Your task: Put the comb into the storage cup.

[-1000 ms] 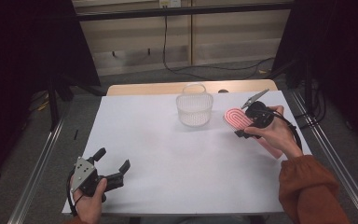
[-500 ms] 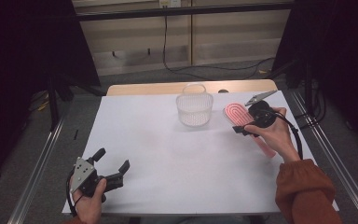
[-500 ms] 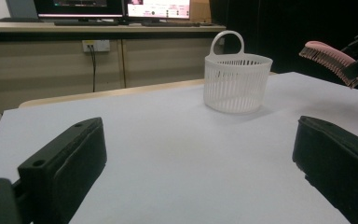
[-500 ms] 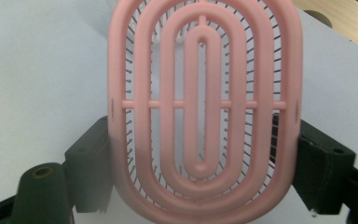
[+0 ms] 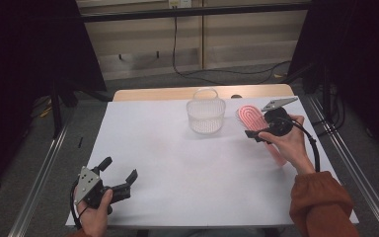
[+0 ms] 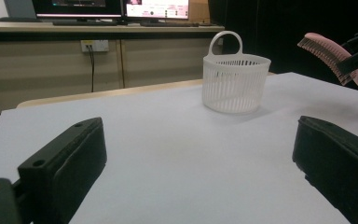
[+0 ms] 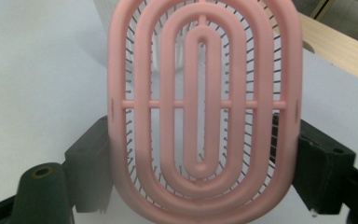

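change: none, both hands stay put | right tool clamps brush | left tool open | basket just beside brush, on table

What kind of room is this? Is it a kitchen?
Probably not a kitchen; it looks like a lab or workshop for recording. A white-covered table stands between metal rails, computer screens sit on a bench behind, and cables run along the floor.
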`<state>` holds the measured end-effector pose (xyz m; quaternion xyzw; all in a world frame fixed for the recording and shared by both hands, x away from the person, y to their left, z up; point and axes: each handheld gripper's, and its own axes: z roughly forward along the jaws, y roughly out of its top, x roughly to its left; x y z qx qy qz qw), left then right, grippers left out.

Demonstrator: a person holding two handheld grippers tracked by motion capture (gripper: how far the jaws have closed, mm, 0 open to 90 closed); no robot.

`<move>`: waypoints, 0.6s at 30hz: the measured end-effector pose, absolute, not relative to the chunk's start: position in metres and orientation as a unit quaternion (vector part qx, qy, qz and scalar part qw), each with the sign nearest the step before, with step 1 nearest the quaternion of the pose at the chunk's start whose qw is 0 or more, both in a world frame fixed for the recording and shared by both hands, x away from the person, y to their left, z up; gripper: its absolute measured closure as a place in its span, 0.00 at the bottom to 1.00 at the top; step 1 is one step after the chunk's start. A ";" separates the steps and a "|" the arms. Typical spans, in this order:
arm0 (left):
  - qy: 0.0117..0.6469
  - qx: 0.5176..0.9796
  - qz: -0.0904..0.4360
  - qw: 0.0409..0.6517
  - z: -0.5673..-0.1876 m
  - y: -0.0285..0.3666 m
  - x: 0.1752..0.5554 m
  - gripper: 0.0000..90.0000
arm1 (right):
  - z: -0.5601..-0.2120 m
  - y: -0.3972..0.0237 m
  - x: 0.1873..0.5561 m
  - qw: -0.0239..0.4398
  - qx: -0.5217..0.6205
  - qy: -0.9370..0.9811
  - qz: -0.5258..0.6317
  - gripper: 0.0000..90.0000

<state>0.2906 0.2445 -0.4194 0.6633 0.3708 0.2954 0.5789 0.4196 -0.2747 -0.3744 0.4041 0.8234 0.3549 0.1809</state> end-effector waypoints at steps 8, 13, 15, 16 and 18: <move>0.373 0.662 0.291 0.581 -0.420 0.245 0.291 0.03 | -0.365 -0.281 0.414 0.194 0.403 0.801 0.398 0.22; 0.372 0.663 0.292 0.580 -0.419 0.244 0.291 0.03 | -0.362 -0.278 0.412 0.205 0.400 0.793 0.411 0.22; 0.372 0.663 0.292 0.580 -0.419 0.244 0.291 0.03 | -0.362 -0.277 0.412 0.210 0.399 0.789 0.417 0.22; 0.371 0.663 0.293 0.580 -0.419 0.244 0.291 0.03 | -0.361 -0.277 0.412 0.214 0.400 0.786 0.421 0.22; 0.372 0.663 0.293 0.580 -0.419 0.244 0.291 0.03 | -0.360 -0.277 0.411 0.218 0.400 0.779 0.430 0.22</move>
